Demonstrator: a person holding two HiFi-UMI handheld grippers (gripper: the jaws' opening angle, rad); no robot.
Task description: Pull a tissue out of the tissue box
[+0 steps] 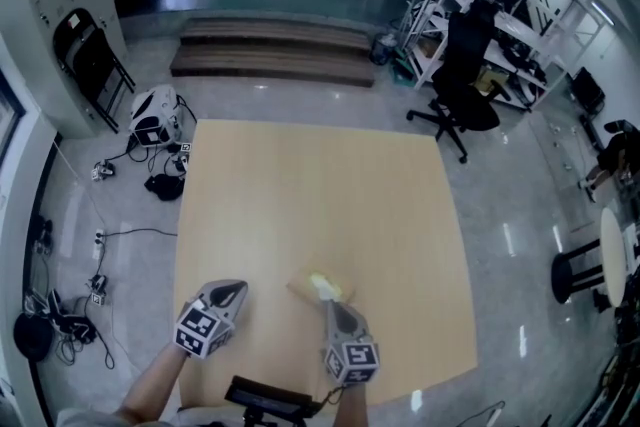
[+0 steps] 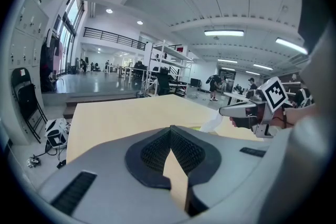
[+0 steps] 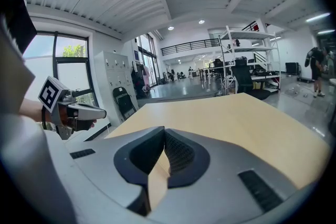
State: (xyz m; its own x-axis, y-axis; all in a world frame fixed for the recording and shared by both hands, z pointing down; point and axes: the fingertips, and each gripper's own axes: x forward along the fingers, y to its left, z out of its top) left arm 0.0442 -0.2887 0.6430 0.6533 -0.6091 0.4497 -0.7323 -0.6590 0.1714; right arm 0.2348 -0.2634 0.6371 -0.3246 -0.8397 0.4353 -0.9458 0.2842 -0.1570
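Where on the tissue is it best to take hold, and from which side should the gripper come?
Grip the raised tip of the tissue, where it stands up out of the tissue box, coming from above, probably with the nearer right gripper. That tip rises free of the box top.

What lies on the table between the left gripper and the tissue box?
Nothing. In the head view, only a bare stretch of the table separates the left gripper from the tissue box.

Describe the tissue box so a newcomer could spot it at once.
Start at the big pale wooden table, near edge. The tissue box is the low tan box just ahead of the right gripper, the only thing lying there, with a pale tissue poking up.
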